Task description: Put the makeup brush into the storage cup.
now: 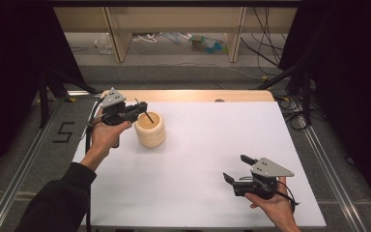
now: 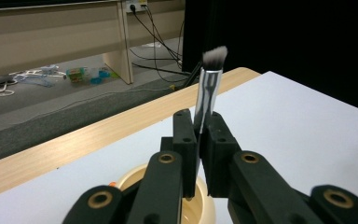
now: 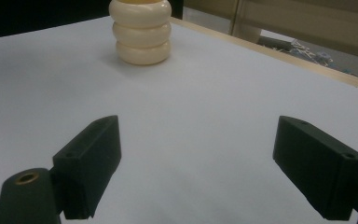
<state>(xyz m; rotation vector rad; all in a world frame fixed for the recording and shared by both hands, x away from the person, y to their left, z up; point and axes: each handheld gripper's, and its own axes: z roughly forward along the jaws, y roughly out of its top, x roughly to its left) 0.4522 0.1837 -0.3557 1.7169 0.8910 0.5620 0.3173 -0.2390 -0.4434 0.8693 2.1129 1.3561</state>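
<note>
High view: the left gripper (image 1: pixel 136 110) holds a brush (image 1: pixel 147 116) slanting into the cup (image 1: pixel 150 129) on the bench (image 1: pixel 203 145). Left gripper view: jaws clamped on the brush (image 2: pixel 208 91), bristles up, cup (image 2: pixel 200 210) below. Right gripper view: jaws wide, empty; cup (image 3: pixel 141 32) well beyond.

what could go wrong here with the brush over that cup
1. The left gripper pinches the brush on its thin handle, so it might twist or slip.
2. The brush is tilted over the cream ribbed cup; the handle may catch the rim and tip it.
3. The right gripper is open and far off, so nothing steadies the cup.
</note>
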